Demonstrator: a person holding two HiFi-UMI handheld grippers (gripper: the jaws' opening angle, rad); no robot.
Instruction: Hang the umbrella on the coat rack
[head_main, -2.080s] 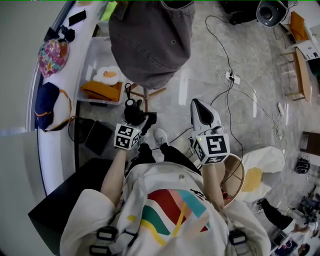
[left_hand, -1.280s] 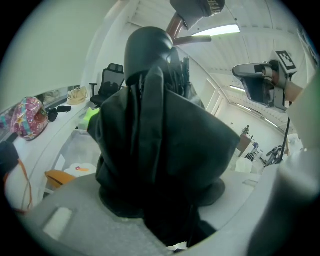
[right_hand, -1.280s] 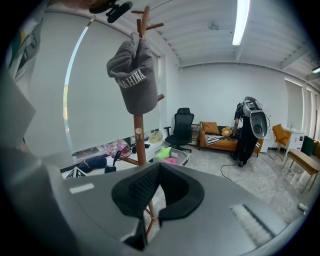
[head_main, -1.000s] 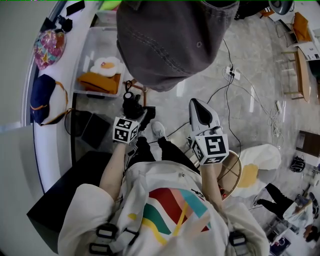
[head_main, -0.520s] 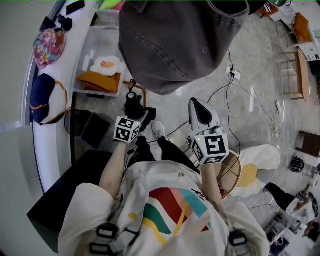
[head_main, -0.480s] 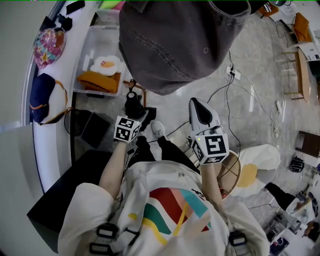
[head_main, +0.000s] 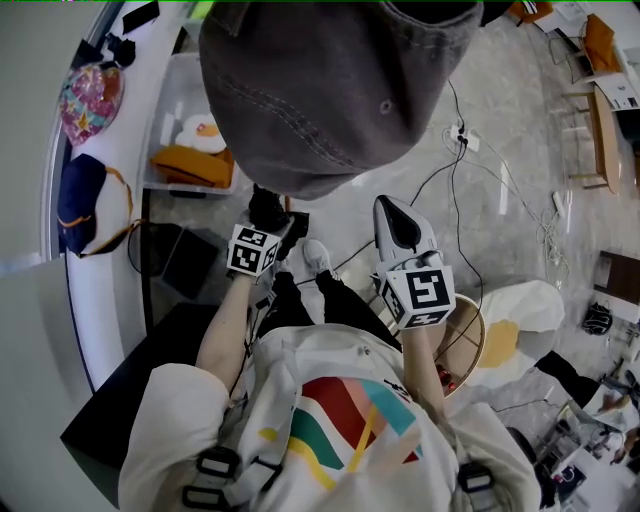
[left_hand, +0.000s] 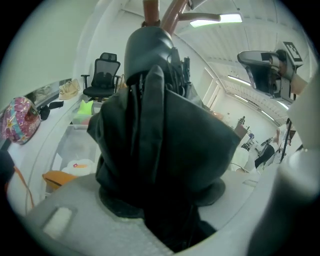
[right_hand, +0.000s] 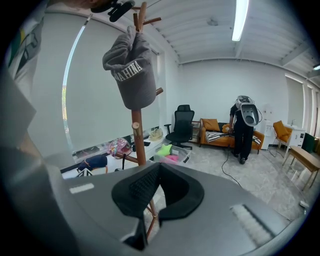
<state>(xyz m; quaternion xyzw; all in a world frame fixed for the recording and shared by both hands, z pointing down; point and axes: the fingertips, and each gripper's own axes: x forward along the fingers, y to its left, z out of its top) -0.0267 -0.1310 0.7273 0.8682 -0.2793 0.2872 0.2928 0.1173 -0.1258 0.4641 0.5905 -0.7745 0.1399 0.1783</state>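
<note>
Progress stands at the carrying stage: the black folded fabric umbrella (head_main: 264, 203) is off every surface and in the left gripper (head_main: 275, 222), not yet on the wooden coat rack (right_hand: 136, 140). In the left gripper view the umbrella (left_hand: 160, 140) fills the space between the two pale jaws, which are clamped on its bundled cloth from either side, with its rounded end pointing up toward the rack's forked top (left_hand: 150, 7) just beyond. From the head view the umbrella sits right under the rim of the grey denim cap (head_main: 320, 90) that already hangs on the rack, so it looks close to the pole but apart from any peg. The right gripper (head_main: 398, 215) waits beside it over the floor, its dark pads drawn together with nothing between them. What seems left is to bring a loop or handle onto a free peg, such as the stub below the cap (right_hand: 131, 70), and then let go; no strap or hook can be made out.
</note>
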